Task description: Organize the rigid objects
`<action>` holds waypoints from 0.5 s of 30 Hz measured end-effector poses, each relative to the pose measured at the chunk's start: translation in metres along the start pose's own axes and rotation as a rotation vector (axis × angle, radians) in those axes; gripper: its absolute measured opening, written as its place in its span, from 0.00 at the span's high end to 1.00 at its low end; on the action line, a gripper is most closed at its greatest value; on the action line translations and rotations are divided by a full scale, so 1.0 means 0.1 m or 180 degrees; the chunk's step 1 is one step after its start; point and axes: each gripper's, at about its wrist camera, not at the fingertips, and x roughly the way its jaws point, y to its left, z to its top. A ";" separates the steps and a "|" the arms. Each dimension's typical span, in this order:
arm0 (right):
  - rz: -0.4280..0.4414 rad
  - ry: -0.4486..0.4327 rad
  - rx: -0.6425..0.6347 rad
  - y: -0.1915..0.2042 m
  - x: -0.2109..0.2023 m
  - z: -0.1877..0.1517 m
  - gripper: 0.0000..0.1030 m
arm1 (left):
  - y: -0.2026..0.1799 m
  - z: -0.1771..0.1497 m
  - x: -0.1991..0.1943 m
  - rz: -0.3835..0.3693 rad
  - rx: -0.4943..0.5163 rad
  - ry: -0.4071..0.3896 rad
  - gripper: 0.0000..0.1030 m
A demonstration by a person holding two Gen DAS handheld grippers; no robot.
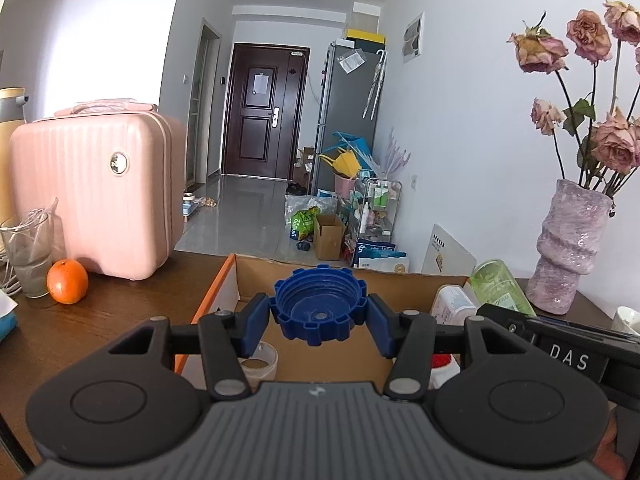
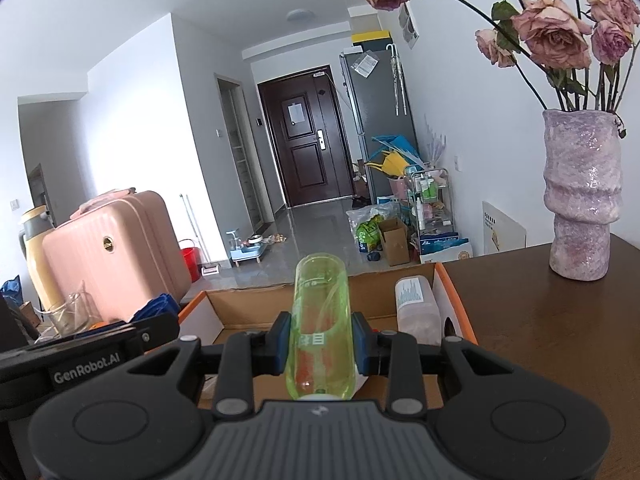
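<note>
Dark wooden table (image 1: 132,312) facing a tiled hallway with a dark door. Open cardboard box with orange outer sides (image 1: 218,280) at centre. Left hand-held gripper (image 1: 319,322) pinches a blue notched plastic screw cap (image 1: 320,304), open side up, over the box. Right hand-held gripper (image 2: 321,342), marked "DAS" on its side, pinches a clear green plastic bottle (image 2: 322,320) above the box. The left unit reads "GenRobot.AI". White labelled bottle (image 2: 416,308) inside at right. Pink suitcase (image 1: 96,192), orange (image 1: 67,282) left; lilac vase (image 2: 582,196) right.
</note>
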 end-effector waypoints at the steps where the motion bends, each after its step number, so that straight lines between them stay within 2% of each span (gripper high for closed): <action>1: -0.0005 0.0004 0.0001 0.00 0.03 0.01 0.71 | 0.00 0.01 0.03 0.0006 0.0002 0.0010 0.47; 15: -0.0024 0.0055 -0.0072 0.02 0.37 0.09 0.71 | 0.04 0.07 0.41 0.0065 0.0038 0.0057 0.47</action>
